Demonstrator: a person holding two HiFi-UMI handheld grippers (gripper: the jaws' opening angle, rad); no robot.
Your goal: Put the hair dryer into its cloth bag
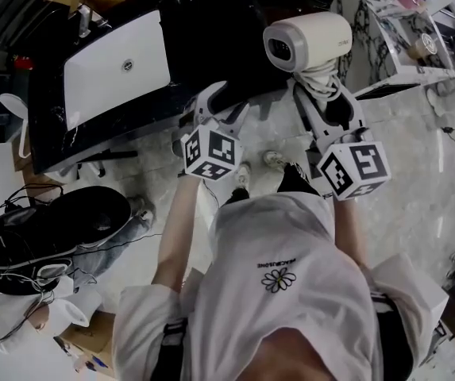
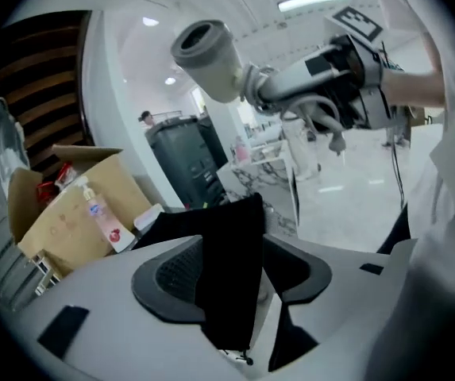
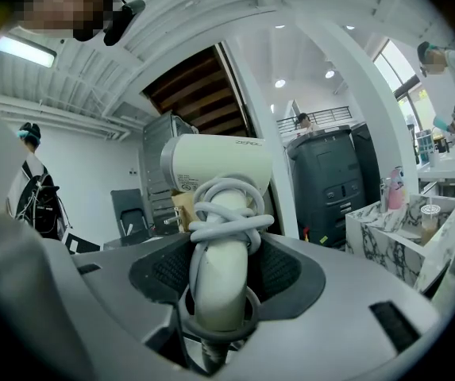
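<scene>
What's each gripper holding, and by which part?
Right gripper holds the hair dryer by its handle. Left gripper is open, the cloth bag ungripped between its jaws.

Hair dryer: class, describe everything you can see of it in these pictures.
The hair dryer is cream-white, smooth plastic by its look, with a short barrel and a straight handle. Its pale cord is coiled round the handle. The right gripper is shut on the handle's lower end, holding it in the air ahead of the person. The head view shows a dark round opening at one barrel end.

The hair dryer (image 3: 219,161) bears unreadable small print.
</scene>
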